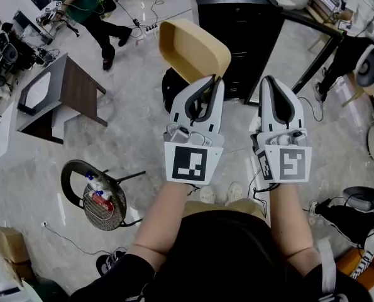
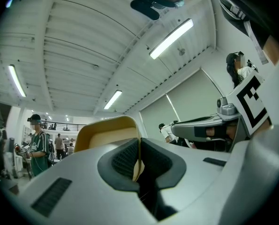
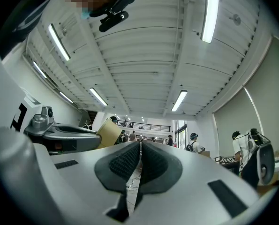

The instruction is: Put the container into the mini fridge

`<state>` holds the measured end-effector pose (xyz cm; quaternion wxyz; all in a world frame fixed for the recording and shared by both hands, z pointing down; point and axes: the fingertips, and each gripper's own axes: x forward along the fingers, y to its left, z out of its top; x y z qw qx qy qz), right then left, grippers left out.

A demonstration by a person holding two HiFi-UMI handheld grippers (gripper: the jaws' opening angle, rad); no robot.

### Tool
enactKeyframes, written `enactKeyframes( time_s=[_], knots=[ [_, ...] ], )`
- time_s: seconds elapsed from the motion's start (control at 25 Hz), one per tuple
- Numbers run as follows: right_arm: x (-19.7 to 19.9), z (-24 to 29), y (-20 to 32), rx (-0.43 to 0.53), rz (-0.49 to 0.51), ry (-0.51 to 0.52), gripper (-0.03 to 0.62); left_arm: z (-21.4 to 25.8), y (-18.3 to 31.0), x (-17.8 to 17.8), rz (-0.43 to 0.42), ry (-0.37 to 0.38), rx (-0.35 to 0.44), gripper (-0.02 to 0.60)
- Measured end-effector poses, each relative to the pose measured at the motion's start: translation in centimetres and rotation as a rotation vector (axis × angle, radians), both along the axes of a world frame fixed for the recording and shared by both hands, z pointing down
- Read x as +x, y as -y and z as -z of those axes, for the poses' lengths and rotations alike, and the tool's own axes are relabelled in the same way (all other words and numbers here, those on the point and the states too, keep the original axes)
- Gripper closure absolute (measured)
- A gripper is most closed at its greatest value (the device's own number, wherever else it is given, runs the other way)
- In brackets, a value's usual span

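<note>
Bare floor (image 1: pixel 136 131) lies open before the black cabinet (image 1: pixel 237 36).

Container (image 1: pixel 193 49): smooth matt tan plastic. Floor (image 1: pixel 136 131): glossy marbled stone. Left gripper (image 1: pixel 207 83): matt white plastic.

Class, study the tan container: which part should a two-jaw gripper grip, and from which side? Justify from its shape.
Grip the tan container by its thin wall at the rim, one jaw inside, one outside, coming from the edge nearest the person, as the left gripper does. Its body looks too wide to span; the wall fits between the jaws.
</note>
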<state>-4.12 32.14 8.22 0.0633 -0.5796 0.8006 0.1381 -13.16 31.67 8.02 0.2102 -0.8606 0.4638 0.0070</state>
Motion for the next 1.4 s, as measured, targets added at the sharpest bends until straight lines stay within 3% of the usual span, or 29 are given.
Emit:
enactKeyframes(
  time_s=[0.36, 0.68, 0.96, 1.4],
  knots=[
    [-0.9, -1.1, -1.2, 0.001, -0.04, 0.015, 0.553, -0.6, -0.5, -1.5, -0.036, 0.027, 0.01, 0.546],
    [0.1, -1.3, 0.8, 0.042, -0.071, 0.029, 0.553, -1.4, 1.3, -0.8, -0.067, 0.038, 0.028, 0.546],
    [1.6, -3.1, 5.5, 0.064, -0.092, 0.047, 0.553, -4.0, 5.5, -0.4, -0.067, 0.044, 0.034, 0.546],
    [2.8, -2.4, 15.9, 0.076, -0.061, 0.022, 0.553, -4.4, 15.4, 2.6, -0.089, 0.033, 0.029, 0.546]
  ],
)
